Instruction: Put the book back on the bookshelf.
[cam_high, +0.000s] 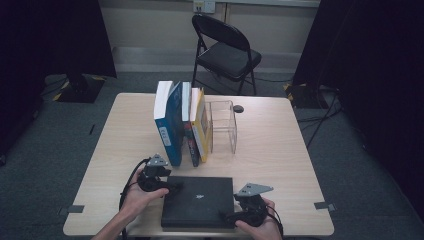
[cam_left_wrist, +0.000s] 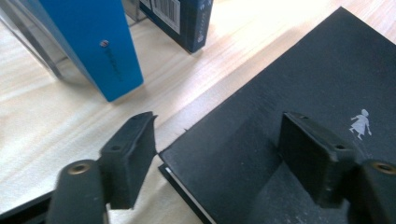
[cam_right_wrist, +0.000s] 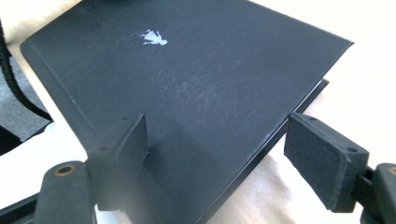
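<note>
At the near edge of the table (cam_high: 280, 150), a black book (cam_high: 198, 201) lies flat, just in front of a row of upright books (cam_high: 181, 122) that stands beside a clear acrylic holder (cam_high: 223, 125). The left gripper (cam_high: 172, 187) sits at the book's far left corner with its jaws spread wide, one over the cover and one over the bare wood, pressing on nothing. The right gripper (cam_high: 227, 217) straddles the near right corner, jaws equally wide and gripping nothing.
</note>
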